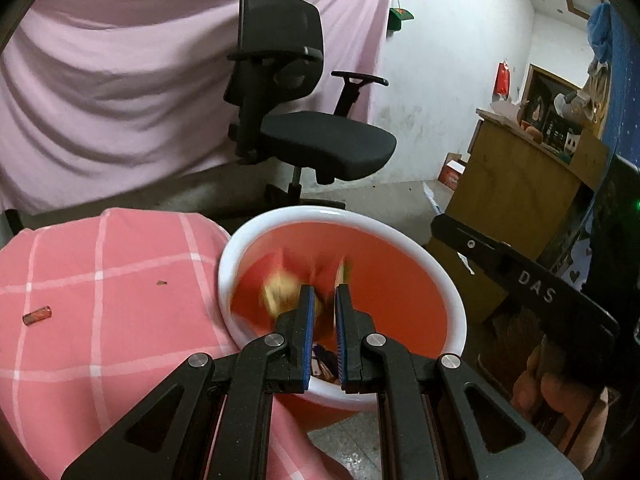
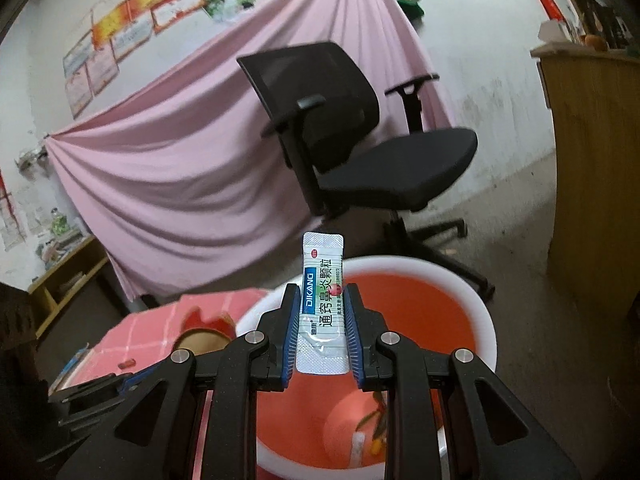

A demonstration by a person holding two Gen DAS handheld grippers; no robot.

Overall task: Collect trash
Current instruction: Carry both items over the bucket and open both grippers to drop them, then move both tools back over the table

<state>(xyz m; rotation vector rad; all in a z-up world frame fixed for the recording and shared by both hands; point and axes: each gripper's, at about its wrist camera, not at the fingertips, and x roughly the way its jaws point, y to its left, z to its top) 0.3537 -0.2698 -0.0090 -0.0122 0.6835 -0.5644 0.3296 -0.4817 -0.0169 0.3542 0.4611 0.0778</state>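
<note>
The right gripper pinches a white sachet between its blue pads, both fingers pressing on the packet's long edges. The sachet stands upright with its long axis running along the fingers, its crimped top end pointing away from the camera and well past the fingertips, its lower crimped end down between the finger bases. Its printed face, with a blue band reading DIKANG and a column of Chinese characters, is turned toward the camera. The sachet is held above a red bin with a white rim; bits of trash lie at the bin's bottom.

In the left wrist view, the left gripper hangs over the same bin, its fingers drawn close together with only a narrow slot between the pads. A blurred red and yellow wrapper shows just beyond the fingertips, inside the bin; whether the fingers grip it cannot be told from the blur.

The bin sits against the edge of a pink checked cloth. On the cloth, well apart from the bin, lies a small red tube on its side, its long axis slanting up to the right. A black office chair stands beyond the bin, before a pink drape.
</note>
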